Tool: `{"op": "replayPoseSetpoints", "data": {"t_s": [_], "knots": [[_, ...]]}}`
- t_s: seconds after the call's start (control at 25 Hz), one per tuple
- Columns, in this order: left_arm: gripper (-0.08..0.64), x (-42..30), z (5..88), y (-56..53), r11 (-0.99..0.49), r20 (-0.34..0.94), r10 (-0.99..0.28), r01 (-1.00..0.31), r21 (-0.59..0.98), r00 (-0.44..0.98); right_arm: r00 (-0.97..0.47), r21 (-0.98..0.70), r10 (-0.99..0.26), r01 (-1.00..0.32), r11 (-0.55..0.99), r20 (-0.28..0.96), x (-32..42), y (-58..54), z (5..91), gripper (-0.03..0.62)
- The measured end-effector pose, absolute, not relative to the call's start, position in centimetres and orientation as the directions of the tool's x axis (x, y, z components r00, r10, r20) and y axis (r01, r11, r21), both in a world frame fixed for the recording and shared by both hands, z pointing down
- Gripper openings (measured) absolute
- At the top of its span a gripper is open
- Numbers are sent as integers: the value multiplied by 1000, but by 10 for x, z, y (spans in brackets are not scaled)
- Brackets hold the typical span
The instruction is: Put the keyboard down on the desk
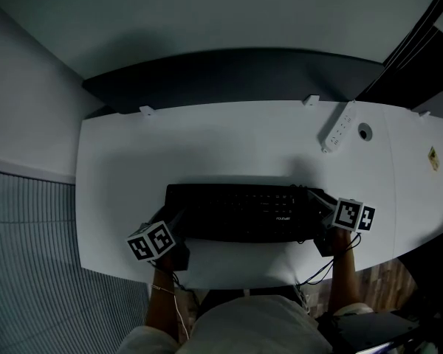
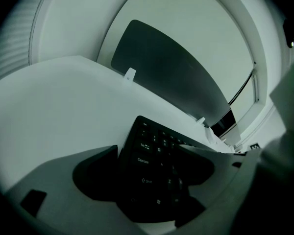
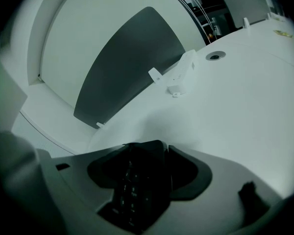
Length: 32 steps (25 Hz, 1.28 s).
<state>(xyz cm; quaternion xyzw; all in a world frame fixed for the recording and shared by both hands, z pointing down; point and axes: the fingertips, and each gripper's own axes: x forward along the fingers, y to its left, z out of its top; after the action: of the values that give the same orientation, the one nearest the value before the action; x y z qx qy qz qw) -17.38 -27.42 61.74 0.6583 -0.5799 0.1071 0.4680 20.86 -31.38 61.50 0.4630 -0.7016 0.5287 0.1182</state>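
Plainly stands wide open at the left tool [image 2: 149, 152], with the left end of the black keyboard [image 1: 244, 212] between the jaws, keys showing, and no pinch on it. Reaches from that tool straight across to the other, low over the near part of the white counter [image 1: 207, 146]; lying flat on it or just short of that, cannot tell which. Closes snugly at the right tool [image 3: 147, 151] round the keyboard's right end, apparently gripping it.

Looks rigid and fairly light: a long plastic slab, unlikely to sag, yet likely to tip or twist if let go at one end only. Smooth casing on a smooth top, so probably apt to slide. Best taken by the bare end edges, clear of the keys, one end per tool, as now.

Ahead of the left tool, only bare white top, then a small clip [image 2: 130, 74] at the far edge and a dark panel [image 2: 171, 67] behind. Ahead and to the right of the right tool, a white power strip [image 3: 182, 76] and a round cable hole [image 3: 214, 56], well apart from the keyboard. Dim light, pale walls all round.
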Motion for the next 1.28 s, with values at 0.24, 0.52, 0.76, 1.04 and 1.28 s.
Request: {"op": "replayPoseSetpoints", "data": {"t_s": [0.24,0.52,0.76,1.04,1.28], "knots": [[347,-174,621,-272,121,697,-658,-873,473,286,-540,-628,-519,-778,9,662,210,-314,616,239],[347,-170,617,-269,128,688,-654,-851,509,313,-541,-611,-512,-791,38,668,210,-319,620,239],[339,-169,612,-258,142,683,-646,-825,547,341,-495,-538,-508,-840,72,705,209,-320,627,241],[334,-171,613,-249,190,692,-643,-807,559,328,-446,-467,-488,-880,85,751,210,-320,631,244],[330,-170,612,-242,207,688,-650,-796,569,323,-444,-447,-487,-887,118,752,197,-324,623,250]]}}
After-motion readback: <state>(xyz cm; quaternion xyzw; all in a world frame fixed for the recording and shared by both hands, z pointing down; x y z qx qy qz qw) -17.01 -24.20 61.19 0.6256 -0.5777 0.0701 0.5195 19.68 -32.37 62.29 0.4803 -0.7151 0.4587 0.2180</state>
